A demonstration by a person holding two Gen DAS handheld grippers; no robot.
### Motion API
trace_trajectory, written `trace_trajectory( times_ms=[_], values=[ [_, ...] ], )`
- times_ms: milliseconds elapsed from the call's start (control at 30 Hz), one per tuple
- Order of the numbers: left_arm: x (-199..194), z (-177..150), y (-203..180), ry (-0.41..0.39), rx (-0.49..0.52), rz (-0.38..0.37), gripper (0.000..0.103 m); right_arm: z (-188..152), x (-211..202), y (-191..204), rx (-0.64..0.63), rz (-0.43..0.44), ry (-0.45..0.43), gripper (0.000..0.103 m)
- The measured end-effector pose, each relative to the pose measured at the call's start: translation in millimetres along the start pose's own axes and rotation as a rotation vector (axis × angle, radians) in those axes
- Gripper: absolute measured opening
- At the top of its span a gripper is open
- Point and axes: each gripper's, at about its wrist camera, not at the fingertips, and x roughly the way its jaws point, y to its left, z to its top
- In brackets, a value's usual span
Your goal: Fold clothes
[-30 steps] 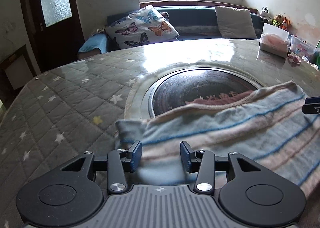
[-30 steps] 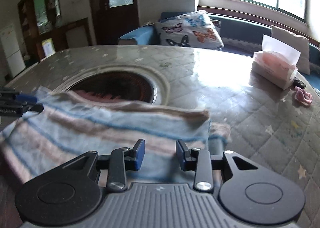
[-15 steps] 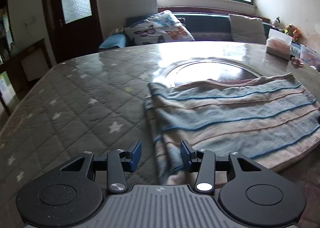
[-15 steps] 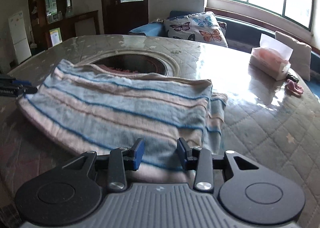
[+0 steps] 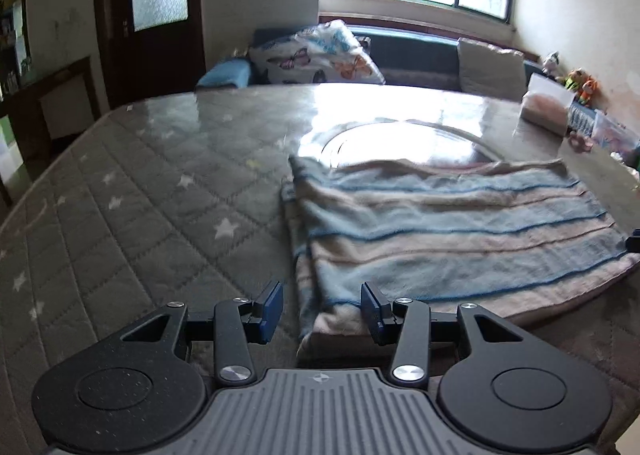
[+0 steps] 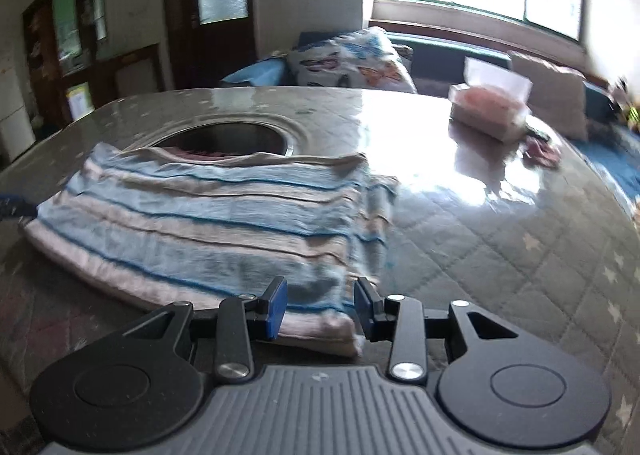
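Observation:
A folded garment with blue, pink and cream stripes (image 5: 452,231) lies flat on the quilted grey star-print table cover (image 5: 140,207). It also shows in the right wrist view (image 6: 208,223). My left gripper (image 5: 322,309) is open, its jaws on either side of the garment's near left corner and just above it. My right gripper (image 6: 320,309) is open over the garment's near right corner. Neither grips the cloth. The tip of the right gripper shows at the right edge of the left wrist view (image 5: 634,243).
A round dark recess (image 6: 228,139) sits in the table behind the garment. A tissue box (image 6: 492,107) and a small pink item (image 6: 540,149) stand at the far right. A sofa with a butterfly pillow (image 5: 324,55) is beyond the table.
Both grippers have pulled back toward the near edge and risen, and the garment now lies flat on the table. Both stay open.

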Motion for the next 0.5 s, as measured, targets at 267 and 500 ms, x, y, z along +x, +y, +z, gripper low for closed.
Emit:
trace_trajectory(
  times_ms=[267,500],
  values=[
    [3,-6,10,0.039,-0.062,-0.070,0.032,-12,2,-16,0.110,0.010,0.031,0.024],
    [-5,-9,3,0.052,-0.032,-0.117,0.017,-13,-5,-16,0.109,-0.002,0.025,0.010]
  ],
)
